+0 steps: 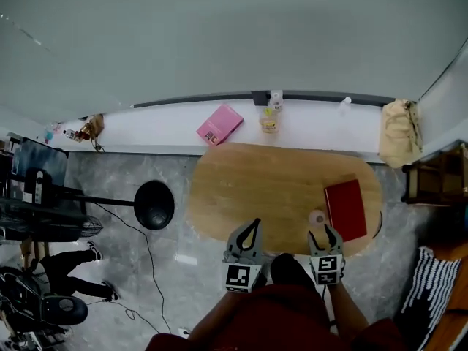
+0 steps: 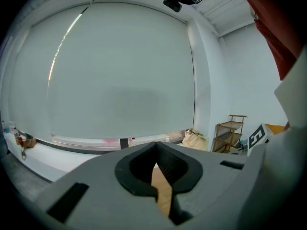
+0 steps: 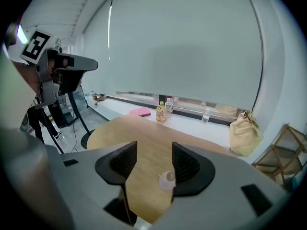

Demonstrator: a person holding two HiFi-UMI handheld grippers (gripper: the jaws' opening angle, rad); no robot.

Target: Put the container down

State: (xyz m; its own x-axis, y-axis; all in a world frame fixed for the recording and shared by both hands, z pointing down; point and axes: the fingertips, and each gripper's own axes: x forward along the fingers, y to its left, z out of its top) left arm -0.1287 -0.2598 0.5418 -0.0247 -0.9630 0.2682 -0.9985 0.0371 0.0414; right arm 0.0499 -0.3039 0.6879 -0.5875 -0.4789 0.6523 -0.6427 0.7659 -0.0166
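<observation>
Now, pale container [image 1: 316,217] near the table [image 1: 241,189] edge, just beyond right gripper's [image 3: 154,152] parted fingers; left gripper's [image 2: 155,152] fingers together.

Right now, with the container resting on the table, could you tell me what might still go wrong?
1. The small container stands just ahead of the right gripper, whose jaws are open and not on it; a sideways withdrawal could tip it.
2. It sits near the table edge on the person's side, so a nudge might push it off.
</observation>
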